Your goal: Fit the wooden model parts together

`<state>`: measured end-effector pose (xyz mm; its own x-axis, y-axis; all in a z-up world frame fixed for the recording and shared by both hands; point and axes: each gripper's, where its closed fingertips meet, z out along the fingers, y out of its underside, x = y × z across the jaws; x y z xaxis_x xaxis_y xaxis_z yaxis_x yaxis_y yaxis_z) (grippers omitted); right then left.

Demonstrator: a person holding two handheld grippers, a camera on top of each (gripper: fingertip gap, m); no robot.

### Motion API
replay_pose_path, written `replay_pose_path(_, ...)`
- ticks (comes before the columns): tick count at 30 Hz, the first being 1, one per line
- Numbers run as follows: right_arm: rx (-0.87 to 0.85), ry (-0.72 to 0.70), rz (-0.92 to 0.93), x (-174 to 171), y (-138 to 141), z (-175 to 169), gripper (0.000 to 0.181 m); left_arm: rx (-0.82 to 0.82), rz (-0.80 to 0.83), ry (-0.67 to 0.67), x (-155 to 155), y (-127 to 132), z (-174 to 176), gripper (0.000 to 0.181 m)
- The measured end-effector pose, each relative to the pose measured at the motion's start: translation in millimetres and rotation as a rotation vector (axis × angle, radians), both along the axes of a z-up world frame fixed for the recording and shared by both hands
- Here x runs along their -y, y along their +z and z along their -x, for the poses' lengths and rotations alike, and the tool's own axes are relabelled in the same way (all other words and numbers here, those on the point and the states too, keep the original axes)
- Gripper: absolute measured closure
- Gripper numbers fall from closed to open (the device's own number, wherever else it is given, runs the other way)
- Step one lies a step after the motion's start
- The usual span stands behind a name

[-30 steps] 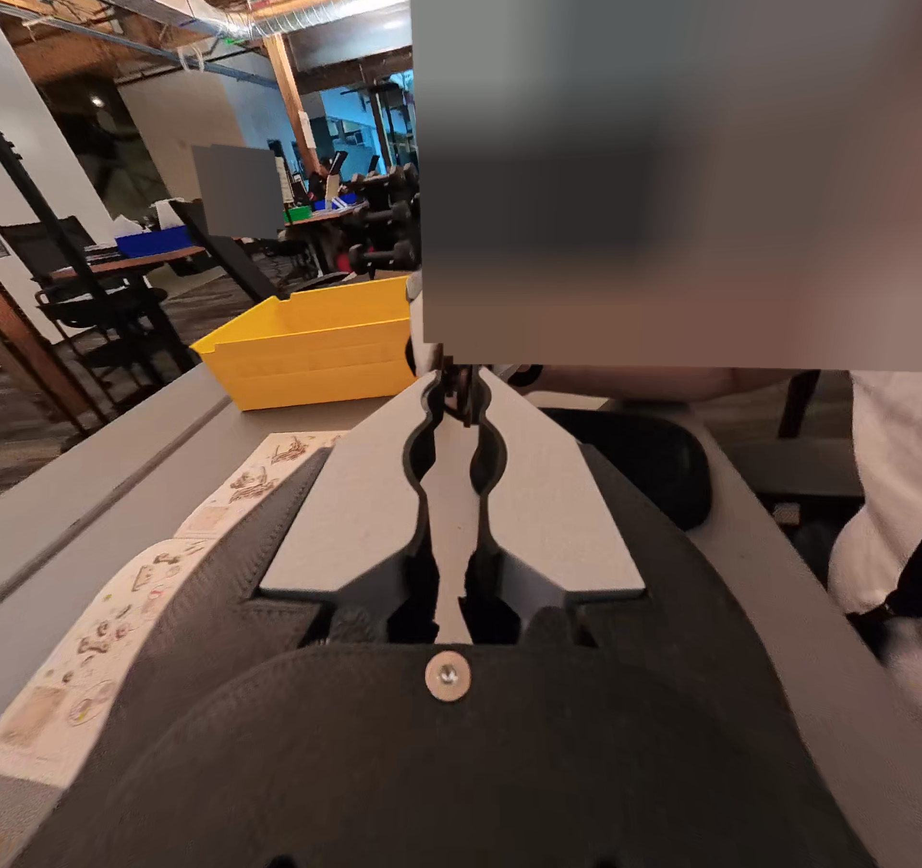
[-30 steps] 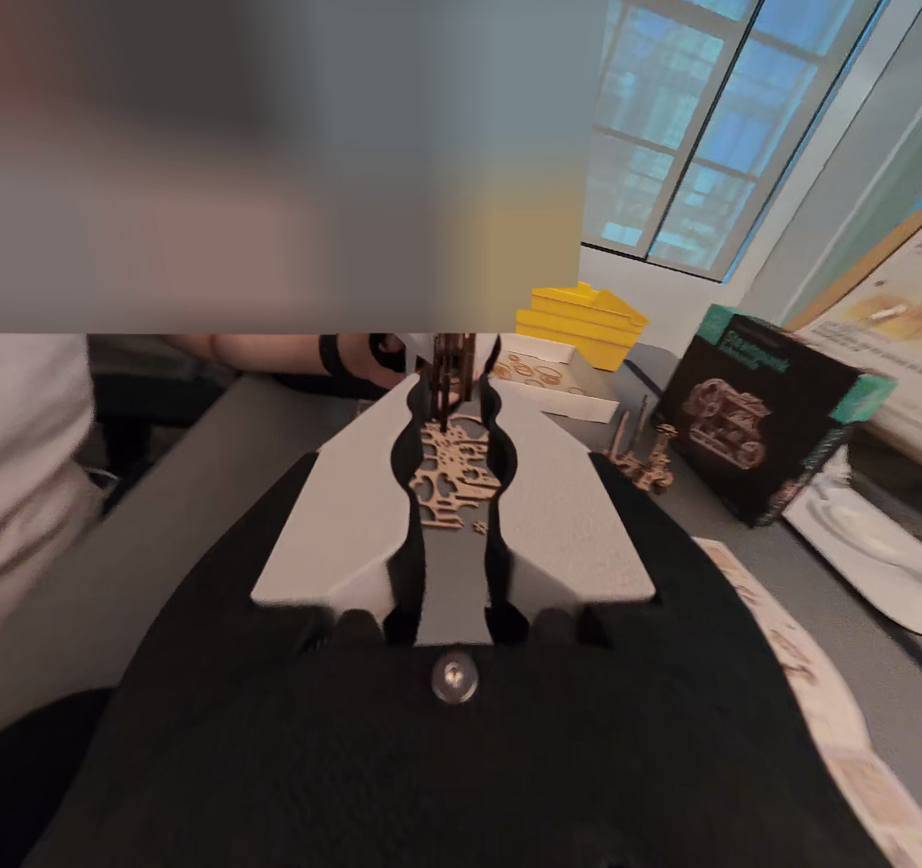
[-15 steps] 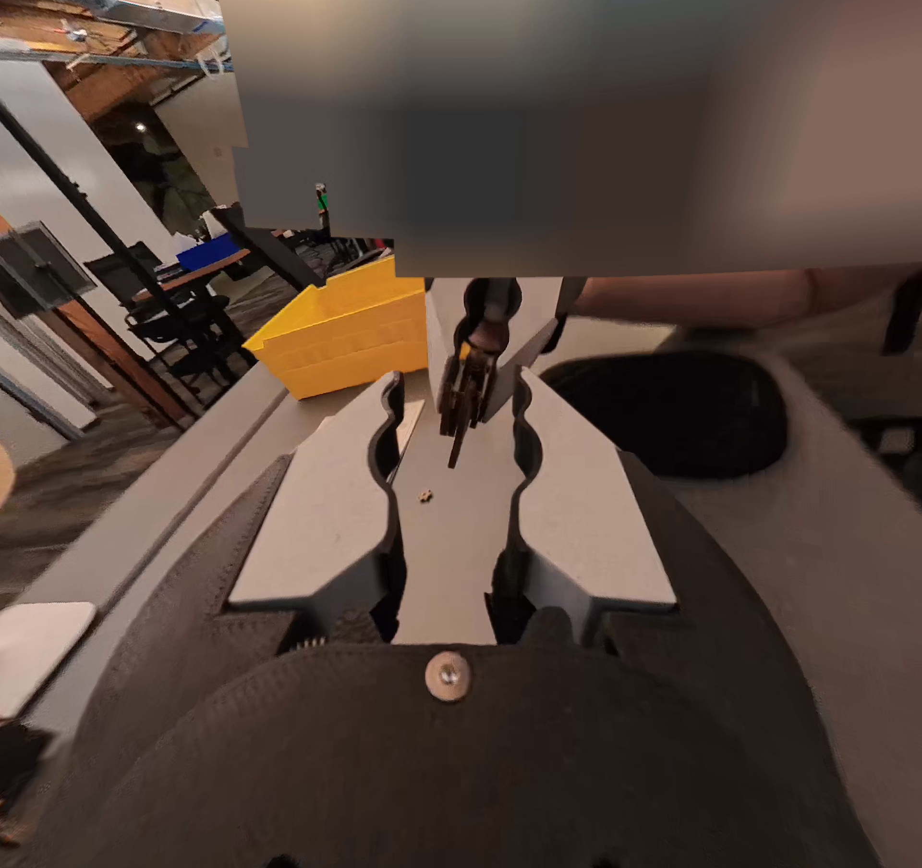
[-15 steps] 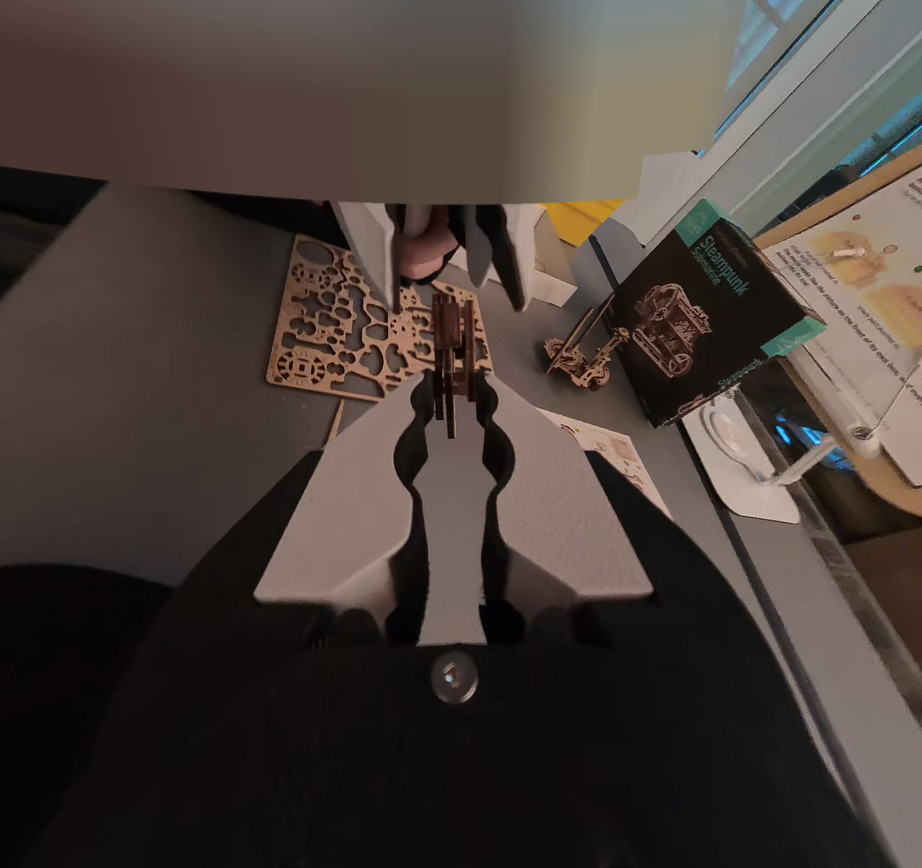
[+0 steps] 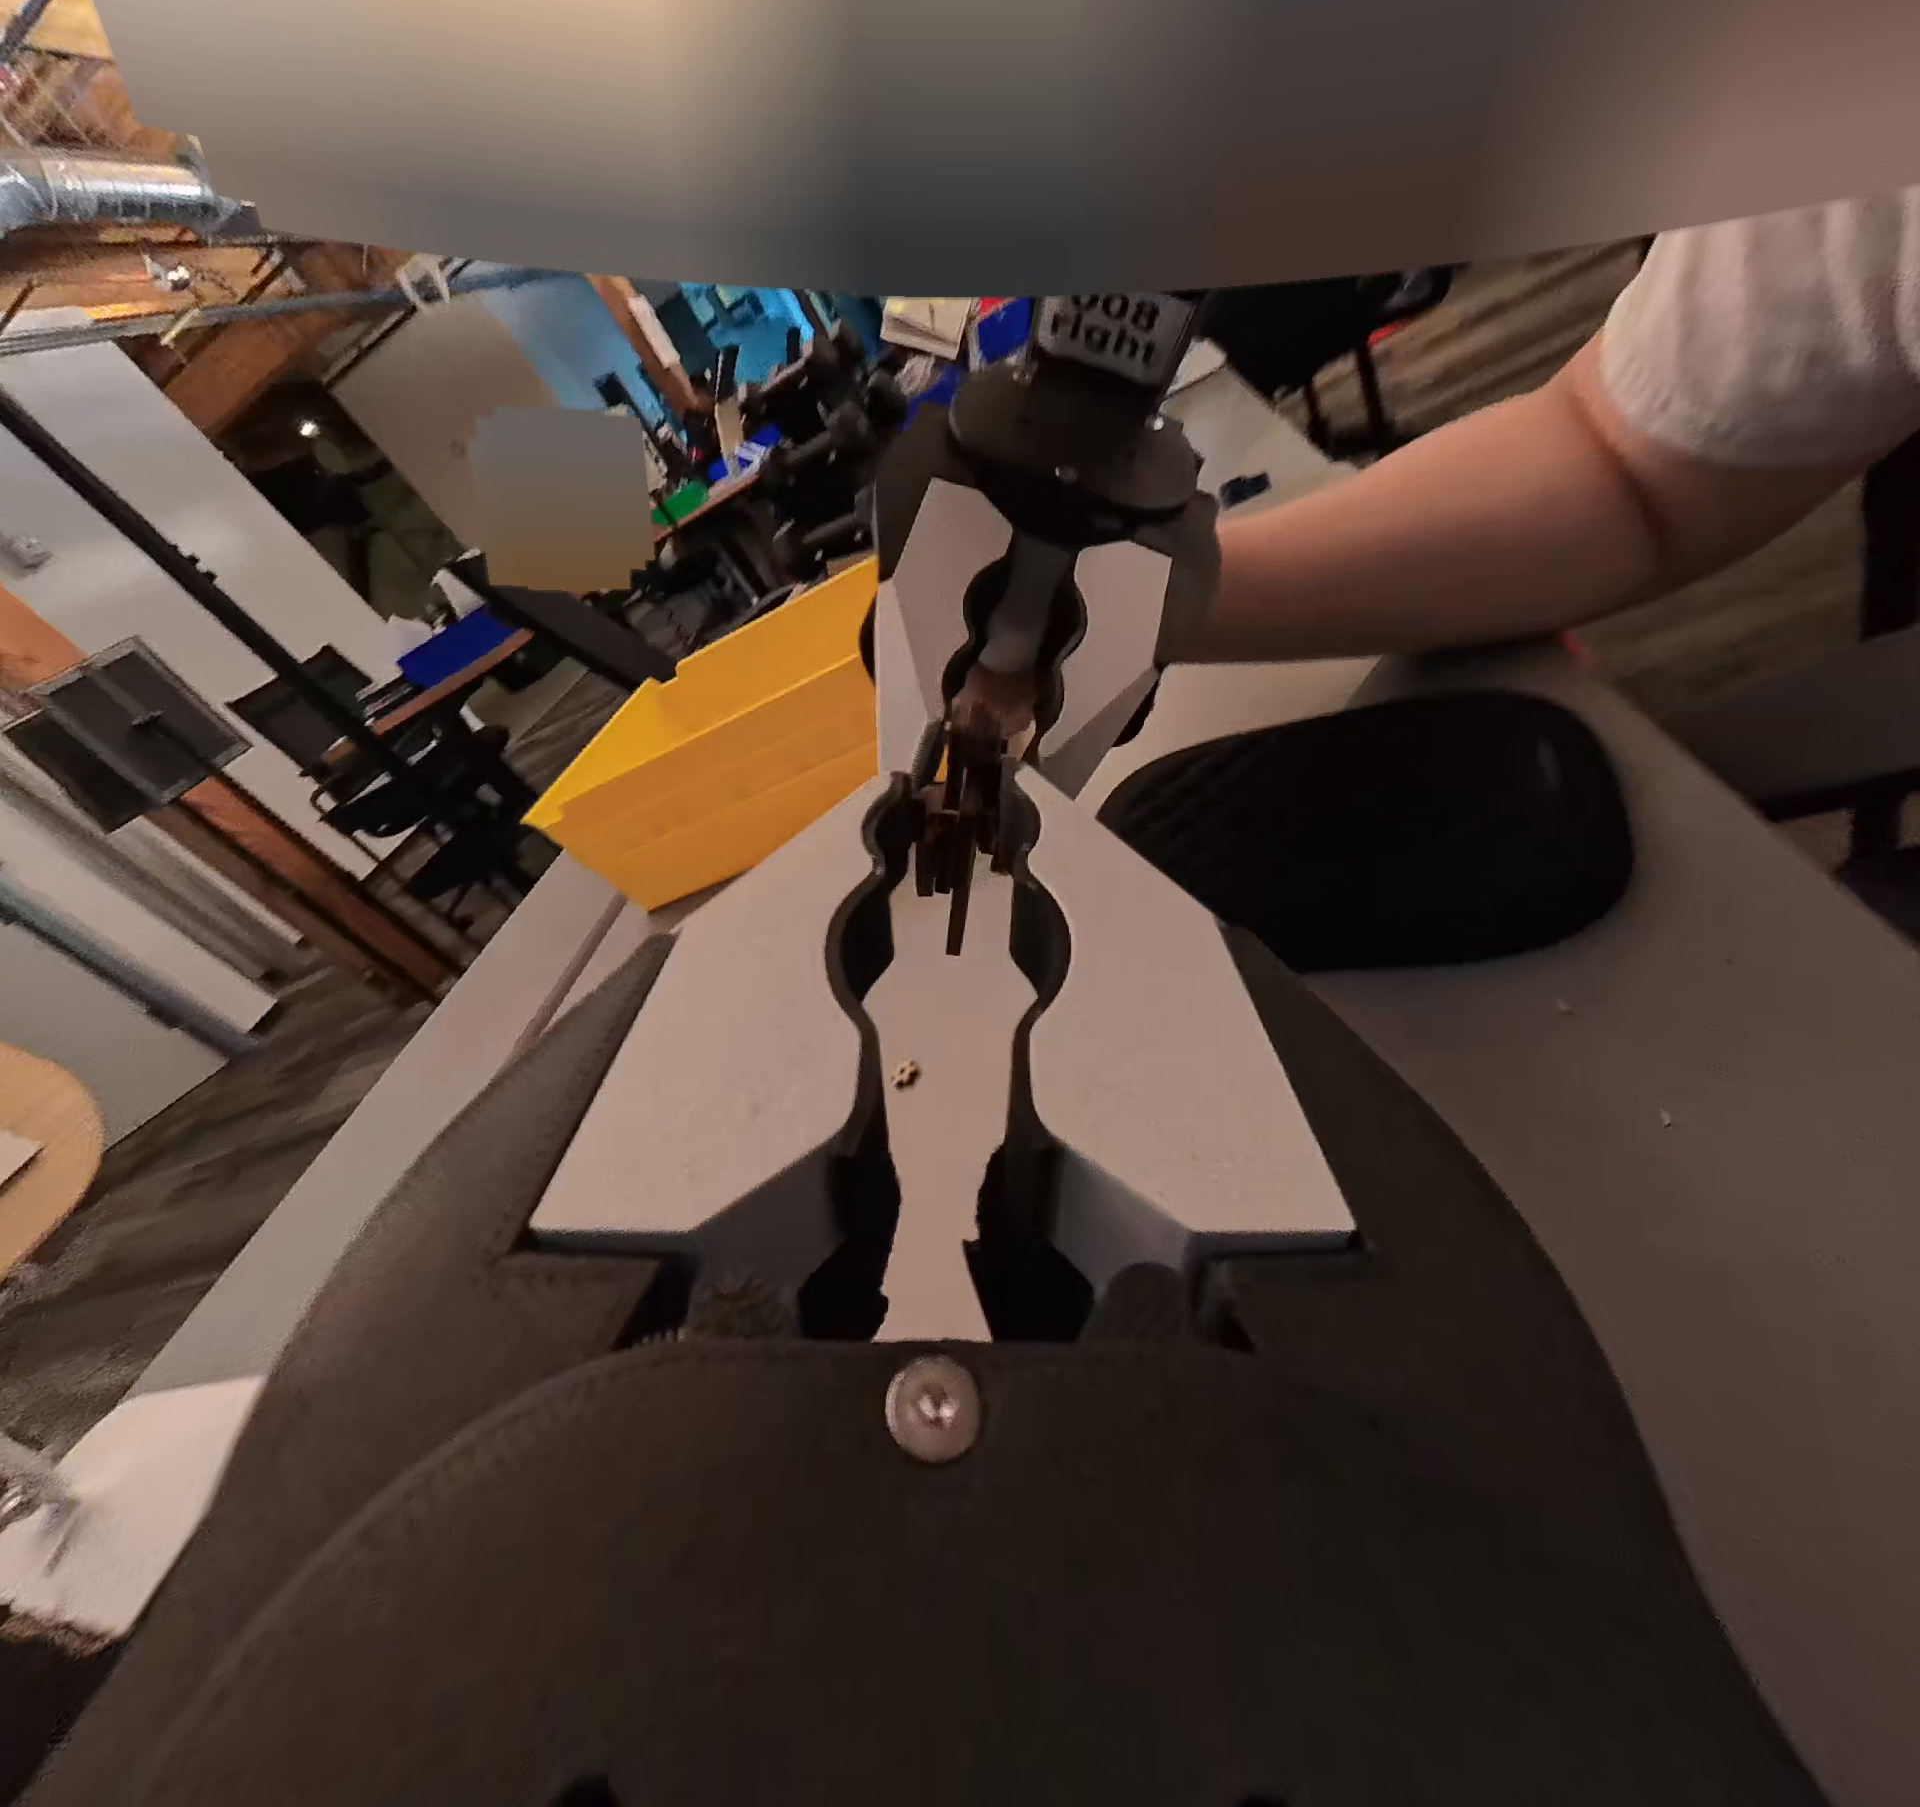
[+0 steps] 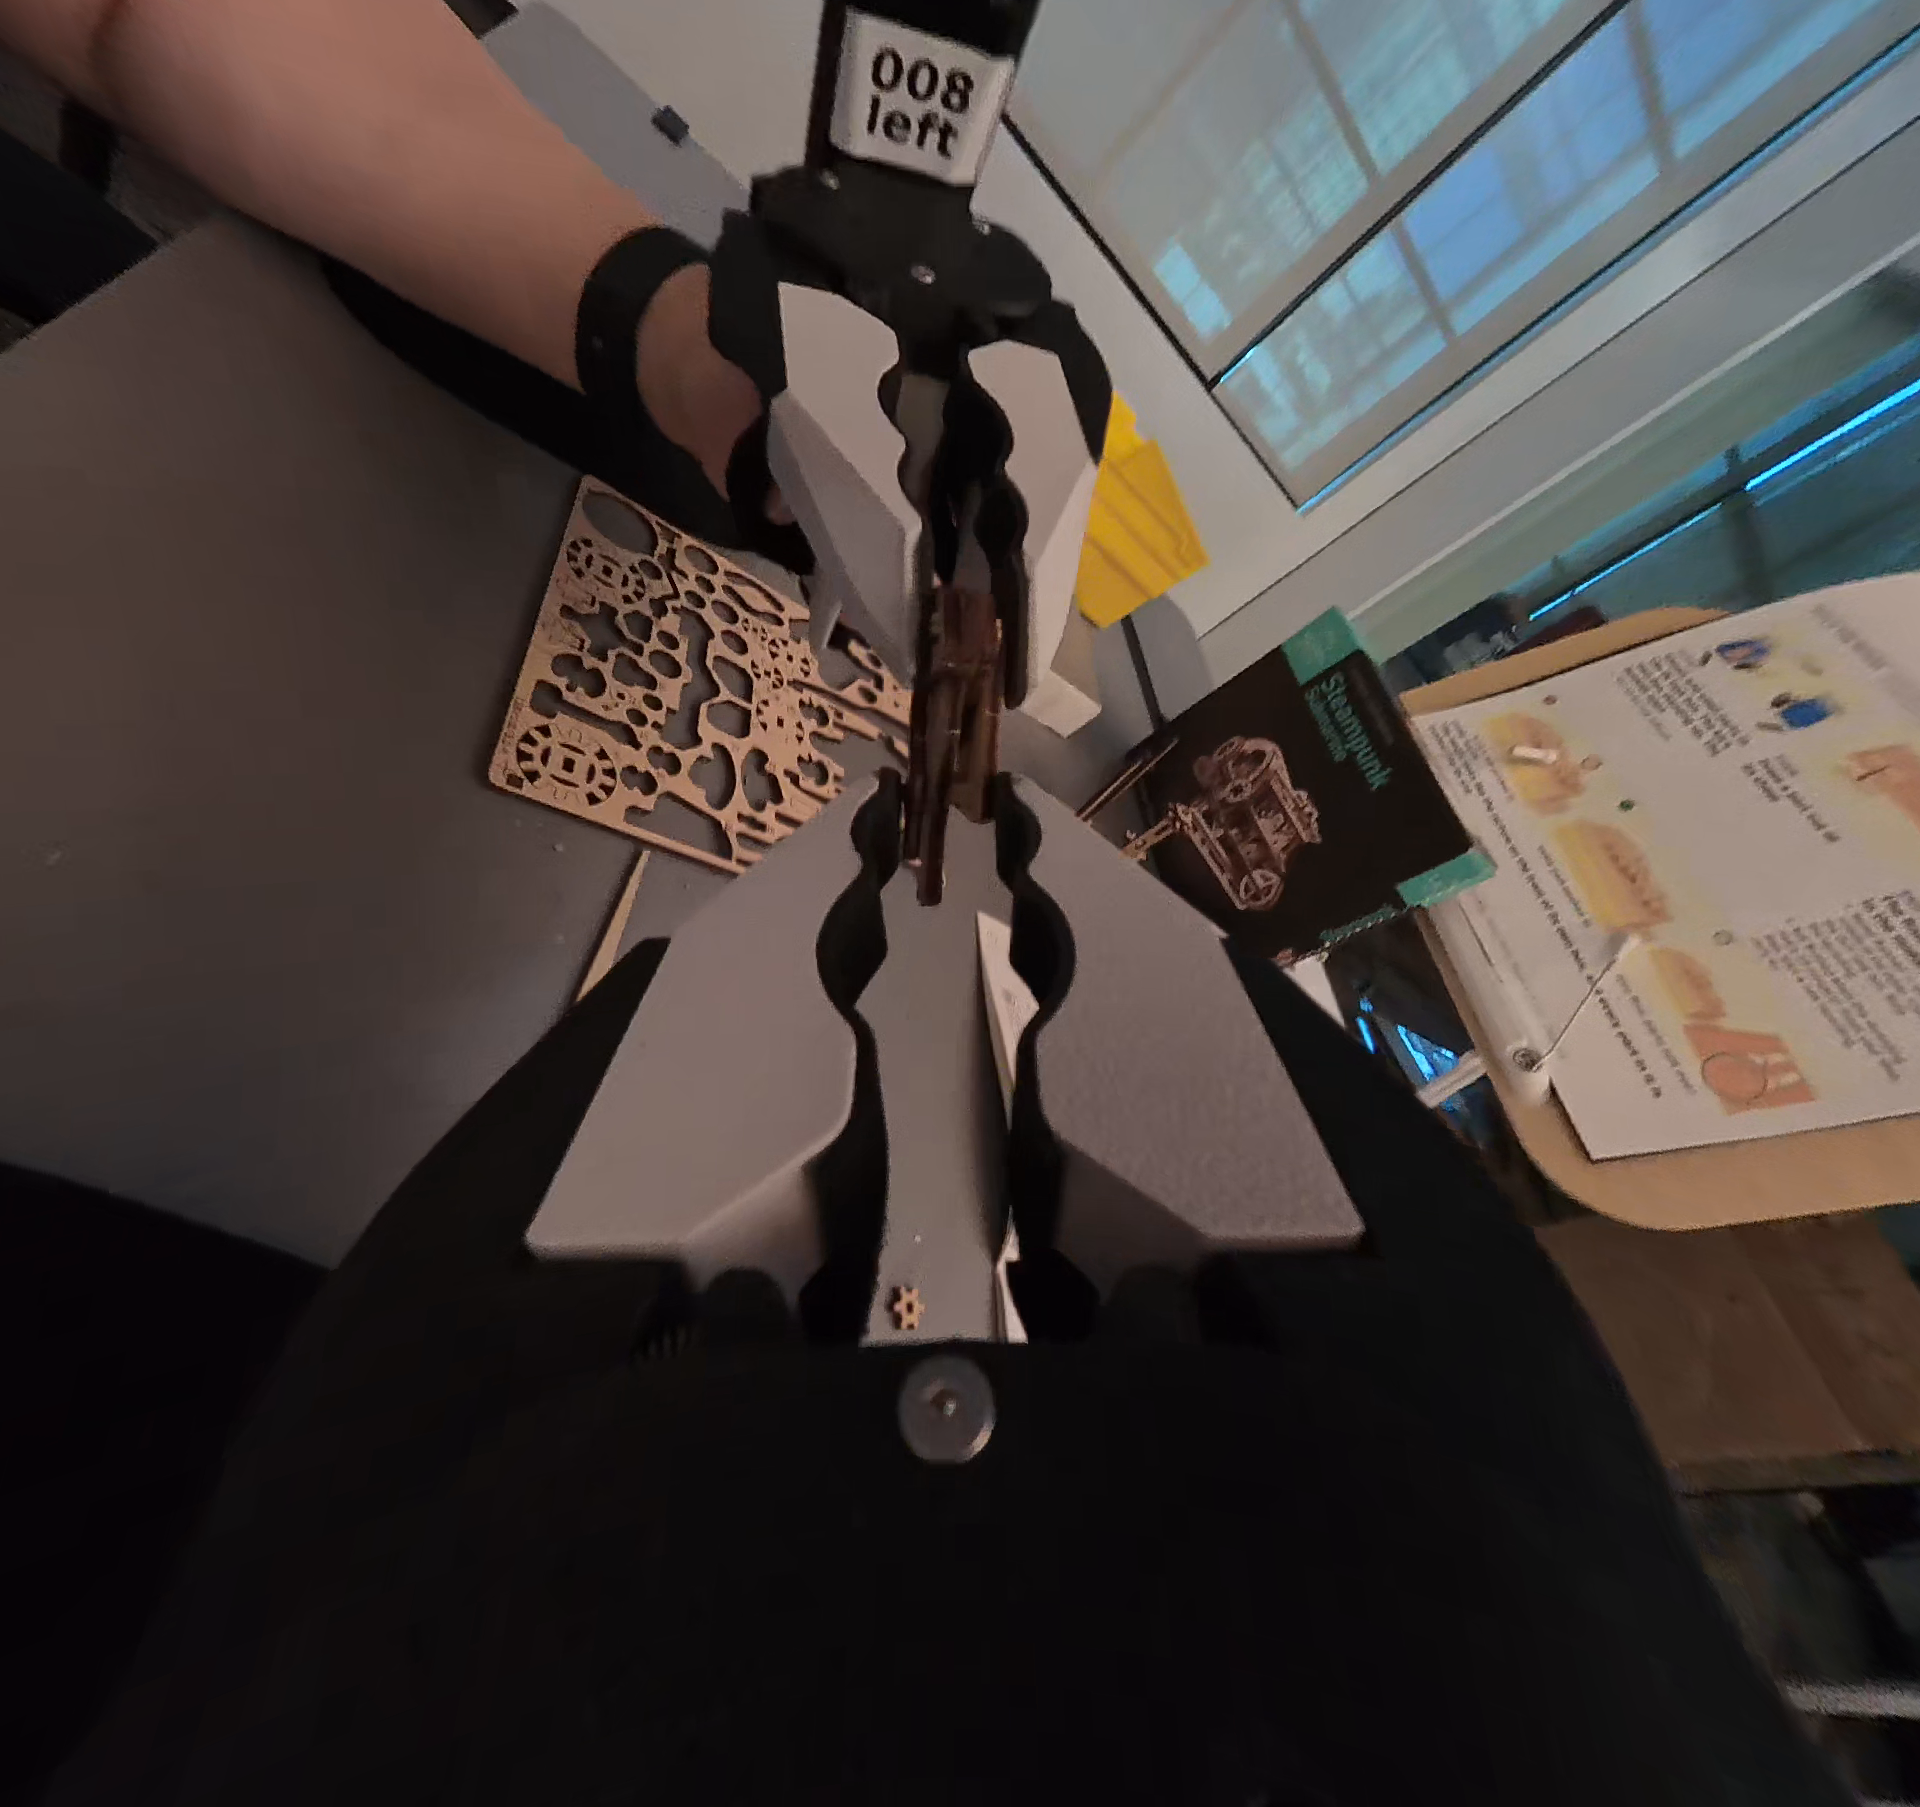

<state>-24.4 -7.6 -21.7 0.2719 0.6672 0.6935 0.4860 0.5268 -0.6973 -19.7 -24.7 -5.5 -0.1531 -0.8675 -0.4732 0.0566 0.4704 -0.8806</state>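
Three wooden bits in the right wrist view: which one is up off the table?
The dark wooden assembly, held in the air between both tongs' tips. The punched-out sheet lies flat, and the small built model stands beside the black box.

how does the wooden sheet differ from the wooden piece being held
The wooden sheet lies flat on the table; the wooden piece is held up by the left gripper and right gripper. The sheet is pale and full of cut-outs; the piece is darker, layered. Both are cut wood.

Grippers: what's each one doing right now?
Left gripper: closed on the wooden model part.
Right gripper: closed on the same part.
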Motion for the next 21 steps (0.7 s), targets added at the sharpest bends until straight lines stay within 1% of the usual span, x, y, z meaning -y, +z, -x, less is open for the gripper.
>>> replay_pose_path(3, -0.015, 0.023, -0.001, 5.3, 4.3, 1.5, 0.166, 0.036, 0.001, -0.050, 4.6, 3.5, 2.8, 0.167)
replay_pose_path(7, 0.011, 0.004, 0.000, 4.4, 1.4, 1.1, 0.166, 0.023, -0.063, -0.025, 3.6, -0.6, 3.2, 0.166)
replay_pose_path(11, 0.008, -0.010, 0.002, 4.6, 4.0, 1.9, 0.166, 0.012, -0.047, -0.018, 2.9, 1.8, 4.3, 0.166)
replay_pose_path(16, 0.011, -0.004, 0.013, 7.2, 3.8, 4.6, 0.166, -0.001, -0.025, -0.057, 4.7, 1.4, 6.9, 0.166)
replay_pose_path(21, -0.070, 0.008, 0.196, 4.6, 2.3, 5.3, 0.168, -0.050, 0.080, -0.081, 0.8, 1.2, 7.2, 0.167)
